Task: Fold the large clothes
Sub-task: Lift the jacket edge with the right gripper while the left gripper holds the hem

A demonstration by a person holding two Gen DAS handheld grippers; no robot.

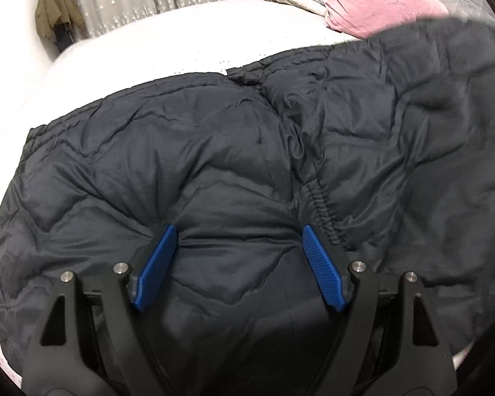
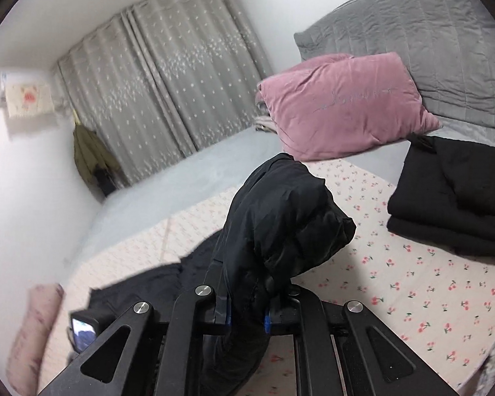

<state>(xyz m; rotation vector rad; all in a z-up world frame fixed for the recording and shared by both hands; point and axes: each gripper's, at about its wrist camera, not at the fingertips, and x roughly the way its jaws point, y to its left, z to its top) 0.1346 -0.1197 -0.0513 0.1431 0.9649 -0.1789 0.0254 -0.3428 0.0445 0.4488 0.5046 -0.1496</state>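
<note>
While its two blue-padded fingers stand wide apart, the left tool [image 1: 237,241] hovers low over a large black quilted coat [image 1: 214,151], with a puffed panel of the coat lying between the fingers; whether the pads press the fabric cannot be told. A gathered elastic cuff [image 1: 323,211] lies just beside the right finger.

Seen from the right wrist, the right tool [image 2: 246,321] is clamped on a bunched end of the black coat [image 2: 280,217], which rises above the fingers and hides part of the bed beyond.

The coat is spread across a bed [image 1: 148,43] with a pale sheet printed with small red cherries [image 2: 412,297]. On the far right lies a folded black garment [image 2: 455,204]; behind it a pink pillow [image 2: 340,109] leans against a grey quilted headboard [image 2: 429,33]. Grey curtains [image 2: 168,82] with white specks cover the far wall, and an olive jacket [image 2: 92,155] hangs at their left edge.
</note>
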